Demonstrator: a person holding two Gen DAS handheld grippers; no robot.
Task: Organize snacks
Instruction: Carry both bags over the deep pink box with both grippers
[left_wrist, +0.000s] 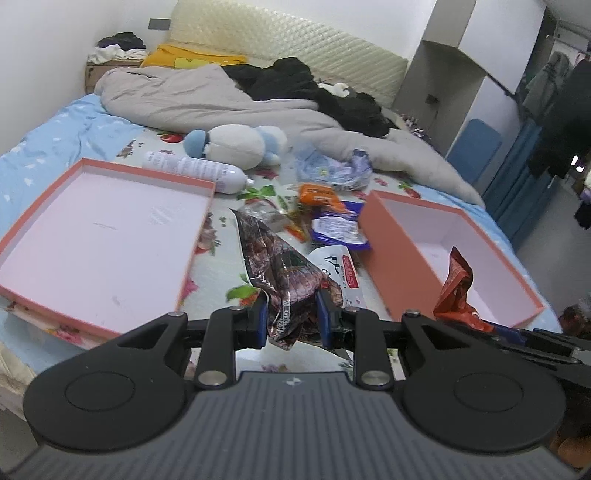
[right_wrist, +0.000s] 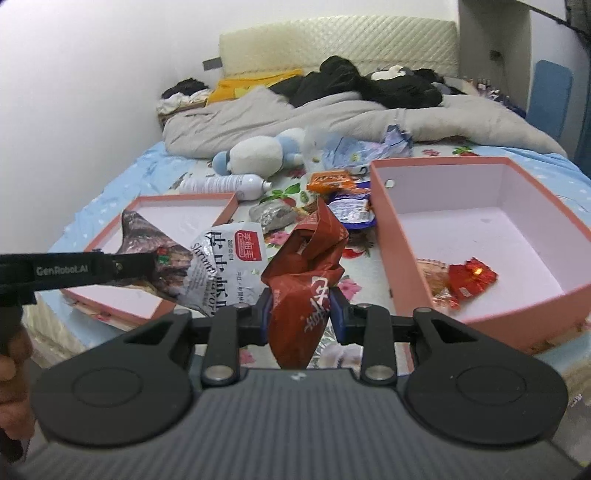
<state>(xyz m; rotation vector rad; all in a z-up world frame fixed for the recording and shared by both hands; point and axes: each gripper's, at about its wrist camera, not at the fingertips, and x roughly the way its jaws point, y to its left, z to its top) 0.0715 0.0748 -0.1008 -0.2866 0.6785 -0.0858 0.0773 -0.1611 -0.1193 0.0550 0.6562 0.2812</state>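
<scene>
My left gripper (left_wrist: 291, 317) is shut on a dark brown patterned snack bag (left_wrist: 280, 266), held above the bed between the two boxes. My right gripper (right_wrist: 301, 314) is shut on a crumpled red-brown snack bag (right_wrist: 306, 266), just left of the deep pink box (right_wrist: 384, 229), which holds a small red packet (right_wrist: 472, 275) and a clear wrapped snack (right_wrist: 432, 277). The red bag also shows in the left wrist view (left_wrist: 456, 288) by that box (left_wrist: 391, 251). Loose snacks lie between the boxes: a white shrimp-cracker bag (right_wrist: 232, 266), an orange pack (right_wrist: 330, 181), a blue-white pack (right_wrist: 351, 210).
A shallow pink box lid (left_wrist: 33, 229) lies on the left of the floral sheet. Behind are a white bottle (left_wrist: 192, 170), a plush toy (left_wrist: 236, 144), a crumpled plastic bag (left_wrist: 332, 170), a grey duvet (left_wrist: 221, 99) and black clothes. The bed edge is near me.
</scene>
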